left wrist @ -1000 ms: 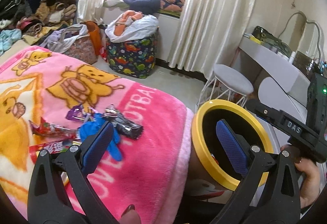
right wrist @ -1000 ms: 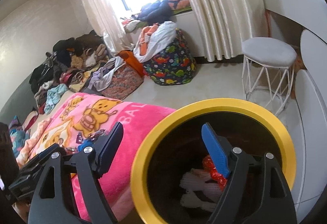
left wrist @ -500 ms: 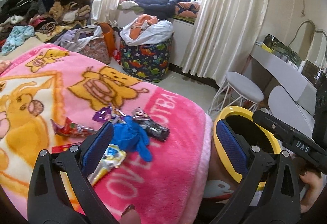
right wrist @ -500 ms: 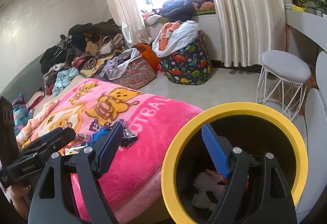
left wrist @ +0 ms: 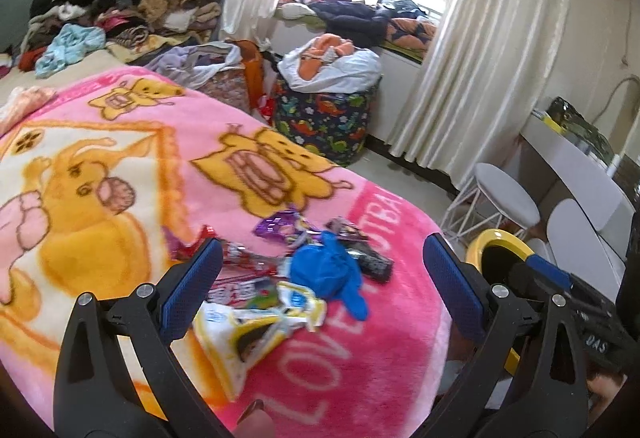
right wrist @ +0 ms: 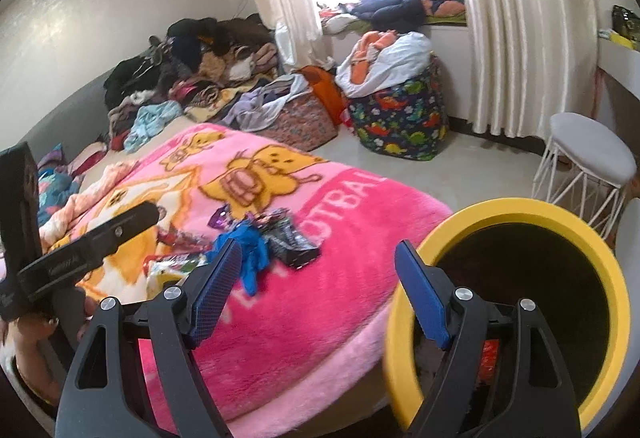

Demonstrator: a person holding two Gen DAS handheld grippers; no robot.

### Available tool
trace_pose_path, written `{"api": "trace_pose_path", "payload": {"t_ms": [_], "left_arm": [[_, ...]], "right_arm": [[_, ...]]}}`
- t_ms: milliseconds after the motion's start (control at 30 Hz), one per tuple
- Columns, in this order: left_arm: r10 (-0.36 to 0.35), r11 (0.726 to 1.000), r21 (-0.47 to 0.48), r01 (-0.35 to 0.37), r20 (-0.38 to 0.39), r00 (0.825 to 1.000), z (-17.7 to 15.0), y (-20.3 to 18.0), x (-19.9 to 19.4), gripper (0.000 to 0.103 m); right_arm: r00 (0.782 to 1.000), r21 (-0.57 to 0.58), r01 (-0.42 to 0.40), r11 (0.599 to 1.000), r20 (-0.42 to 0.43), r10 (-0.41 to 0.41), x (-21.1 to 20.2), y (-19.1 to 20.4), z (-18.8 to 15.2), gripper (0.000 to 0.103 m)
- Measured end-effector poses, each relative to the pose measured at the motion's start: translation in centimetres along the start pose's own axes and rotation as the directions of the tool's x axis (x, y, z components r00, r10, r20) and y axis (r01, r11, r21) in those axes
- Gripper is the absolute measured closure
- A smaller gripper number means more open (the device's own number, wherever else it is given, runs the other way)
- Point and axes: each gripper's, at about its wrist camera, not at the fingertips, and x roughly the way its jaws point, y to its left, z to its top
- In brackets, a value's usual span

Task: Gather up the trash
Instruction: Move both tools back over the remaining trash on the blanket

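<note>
- Both claws are spread wide and empty: our left claw (left wrist: 320, 286) and right claw (right wrist: 316, 286).
- Over the last second we have swung both away from the yellow-rimmed bin (right wrist: 520, 214), which now sits to the right of each claw instead of straight ahead.
- Just beyond the left claw's tips lies the trash on the pink blanket (left wrist: 360, 358): a yellow-and-white wrapper (left wrist: 256, 322), then a blue glove (left wrist: 328, 274), with a black packet (left wrist: 372, 262) touching it.
- We judge a drop is finished and the next pick is starting.
</note>
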Motion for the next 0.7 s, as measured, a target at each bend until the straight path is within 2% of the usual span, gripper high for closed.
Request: {"api": "trace_pose_path", "payload": {"t_ms": [267,433,700], "left_arm": [[0.053,0.996,-0.067,-0.053,-0.001,0.999,0.2,3.6,0.1,0.011],[0.071,0.992,-0.105,-0.072,-0.014,0.997,-0.1,5.5,0.3,0.011],[0.089,0.981,-0.166,-0.1,-0.076,0.993,-0.5,8.5,2.0,0.011]], "right_arm": [[0.995,-0.042,-0.075,0.996,-0.076,0.072,2.3,2.9,-1.0,0.04],[0.985,-0.079,-0.108,0.991,-0.141,0.097,4.0,4.7,-1.7,0.059],[0.972,-0.106,-0.139,0.985,-0.207,0.115,6.3,6.1,-2.0,0.066]]}}
